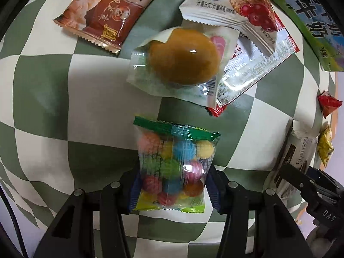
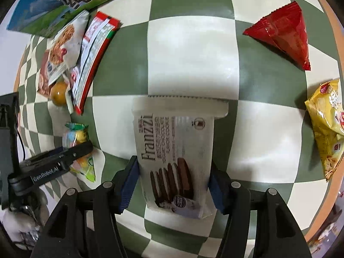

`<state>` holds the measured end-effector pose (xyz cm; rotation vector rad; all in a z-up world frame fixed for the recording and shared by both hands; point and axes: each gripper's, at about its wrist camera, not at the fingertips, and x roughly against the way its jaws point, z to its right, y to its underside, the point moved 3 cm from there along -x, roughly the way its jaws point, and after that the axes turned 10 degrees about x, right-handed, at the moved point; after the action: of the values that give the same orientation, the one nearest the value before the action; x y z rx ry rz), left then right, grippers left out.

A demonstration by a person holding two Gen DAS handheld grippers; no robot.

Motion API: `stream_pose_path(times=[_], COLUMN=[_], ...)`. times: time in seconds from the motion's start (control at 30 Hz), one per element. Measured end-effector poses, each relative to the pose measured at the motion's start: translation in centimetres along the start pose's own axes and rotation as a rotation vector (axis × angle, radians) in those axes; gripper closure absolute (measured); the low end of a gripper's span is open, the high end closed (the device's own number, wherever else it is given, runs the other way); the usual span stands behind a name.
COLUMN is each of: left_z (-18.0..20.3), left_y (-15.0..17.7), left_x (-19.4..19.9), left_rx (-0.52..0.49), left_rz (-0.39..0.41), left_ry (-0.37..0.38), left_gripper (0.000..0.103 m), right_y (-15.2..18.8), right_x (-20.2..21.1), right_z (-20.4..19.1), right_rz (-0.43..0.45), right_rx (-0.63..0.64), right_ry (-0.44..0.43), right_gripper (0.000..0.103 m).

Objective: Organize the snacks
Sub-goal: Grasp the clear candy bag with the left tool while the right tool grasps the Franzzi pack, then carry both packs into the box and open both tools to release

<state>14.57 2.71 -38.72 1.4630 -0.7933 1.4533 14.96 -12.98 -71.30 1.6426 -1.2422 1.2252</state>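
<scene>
My left gripper (image 1: 172,185) is shut on a clear bag of coloured candy balls (image 1: 172,167) with a green top seal, its blue pads pressing both sides. My right gripper (image 2: 174,182) is shut on a white Franzzi chocolate cookie pack (image 2: 172,150), pads against its lower edges. Both packs lie low over the green-and-white checkered cloth (image 1: 43,90). The left gripper also shows in the right wrist view (image 2: 71,157) with the candy bag (image 2: 77,137). The right gripper also shows in the left wrist view (image 1: 301,185) holding the cookie pack (image 1: 296,150).
Ahead of the left gripper lie a wrapped brown bun (image 1: 182,58), a brown cracker pack (image 1: 103,10), a white cranberry oat pack (image 1: 232,6), a red-edged pack (image 1: 253,71) and a milk carton box (image 1: 309,21). A red triangular pack (image 2: 281,34) and a yellow chip bag (image 2: 326,124) lie right.
</scene>
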Motion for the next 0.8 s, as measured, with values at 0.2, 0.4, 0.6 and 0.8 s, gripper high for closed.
stream_pose_path(times=[0.2,0.4,0.6,0.8], left_z=[2.4,3.5,6.3,10.8], left_y=[0.9,1.4,1.3,-1.8], left_x=[-0.5,0.8,6.7,16.4], left_rx=[-0.054,-0.063,-0.115,-0.183], left_rz=[0.038,0.02,0.057,0.182], left_ry=[-0.077,-0.033,0.071,0.216], left_gripper=[0.055,0.056,0.056,0.056], right_y=[0.4,0.7,0.3,-2.9], right_x=[-1.4,-0.6,4.9,14.9], right_z=[-0.5,-0.9,-1.2,-2.6], right_rz=[0.04,0.062,0.152,0.338], right_rx=[0.067,0.063,0.034,0.062], right_ry=[0.094,0.054,-0.069,-0.136], right_gripper=[0.043,0.046,0.046,0.046])
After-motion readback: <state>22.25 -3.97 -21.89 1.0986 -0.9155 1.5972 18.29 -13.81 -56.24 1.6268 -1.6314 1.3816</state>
